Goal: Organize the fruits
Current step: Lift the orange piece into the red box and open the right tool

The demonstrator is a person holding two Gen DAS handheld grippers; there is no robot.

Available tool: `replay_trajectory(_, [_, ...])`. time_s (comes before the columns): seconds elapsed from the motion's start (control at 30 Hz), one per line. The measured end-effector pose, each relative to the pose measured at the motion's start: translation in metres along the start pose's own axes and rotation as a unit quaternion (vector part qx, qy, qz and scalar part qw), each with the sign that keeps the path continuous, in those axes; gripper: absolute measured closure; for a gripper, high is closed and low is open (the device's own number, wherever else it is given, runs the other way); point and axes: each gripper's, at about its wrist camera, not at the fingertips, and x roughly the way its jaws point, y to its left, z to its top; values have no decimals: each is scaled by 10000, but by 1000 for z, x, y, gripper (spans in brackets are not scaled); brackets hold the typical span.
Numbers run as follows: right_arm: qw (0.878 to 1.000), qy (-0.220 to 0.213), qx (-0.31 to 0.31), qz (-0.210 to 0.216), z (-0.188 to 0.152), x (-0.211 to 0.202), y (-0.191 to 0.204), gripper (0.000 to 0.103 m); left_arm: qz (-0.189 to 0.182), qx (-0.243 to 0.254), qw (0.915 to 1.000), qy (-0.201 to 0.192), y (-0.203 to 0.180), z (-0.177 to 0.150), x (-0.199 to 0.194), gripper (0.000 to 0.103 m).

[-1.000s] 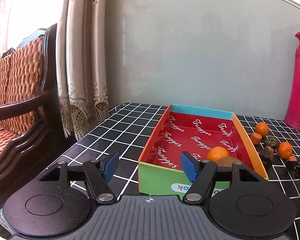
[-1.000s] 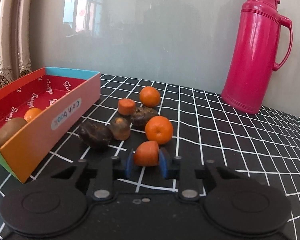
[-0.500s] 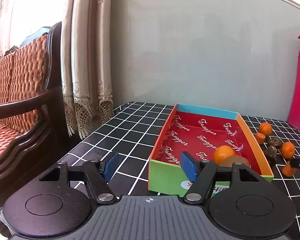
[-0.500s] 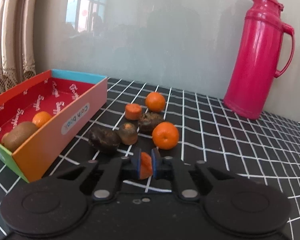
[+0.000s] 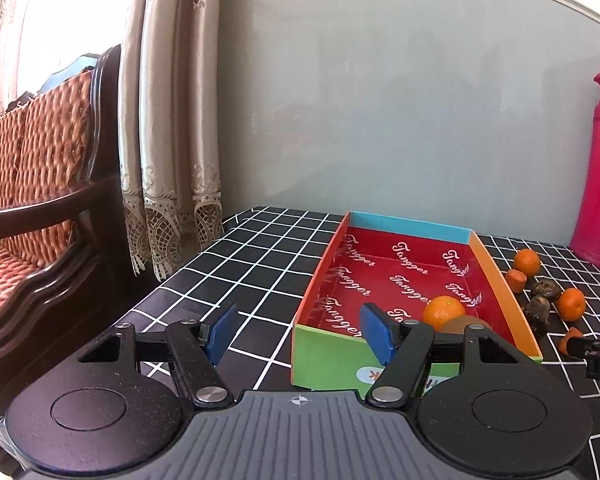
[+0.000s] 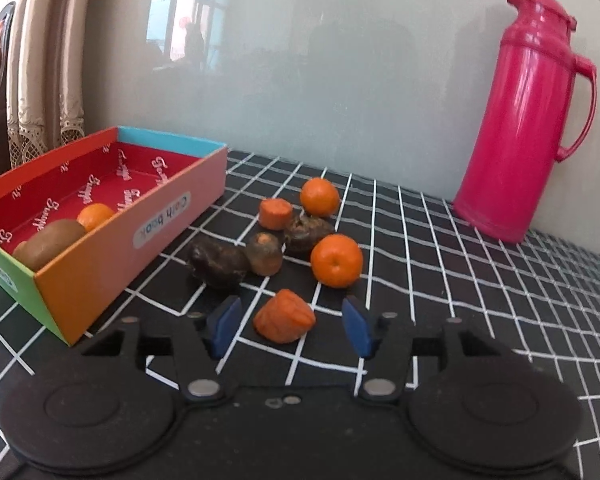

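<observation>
The left gripper (image 5: 296, 330) hung with its jaws apart and nothing between them, just short of the near end of the box (image 6: 100, 264), which sat toward the table's (image 6: 440, 280) left edge. In the box's near end lay a kiwi (image 6: 50, 242) touching a tangerine (image 6: 95, 216).

To the right, the right gripper (image 6: 288, 326) had just been opening; its jaws stood apart, with the carrot piece (image 6: 285, 316) lying loose on the table between them, neither pad pressing it. To do the step well, I judged the gripper should be centred on the piece, closed squarely across its cut ends (a skewed pinch could squirt it out), then carried over the box's near wall.

The piece was a stubby orange chunk, ridged along its side, tipped over. Beyond it, mid-table, lay three dark lumpy fruits, a second carrot piece (image 6: 275, 213) and two tangerines (image 6: 336, 260). A pink flask (image 6: 528, 136) stood at the far right edge, against the wall.
</observation>
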Motion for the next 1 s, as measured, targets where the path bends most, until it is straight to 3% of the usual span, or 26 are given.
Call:
replay_trajectory(0.33, [9992, 263, 260, 152, -2, 17, 2, 51, 27, 10, 10000, 18, 3, 0, 2, 36])
replay_trajectory(0.47, [9993, 230, 211, 216, -1, 16, 5, 68, 32, -9, 10000, 5, 4, 0, 1, 36])
replay_trajectory(1.0, [9995, -175, 153, 220, 16, -11, 10, 72, 42, 4, 10000, 35, 6, -2, 0, 36])
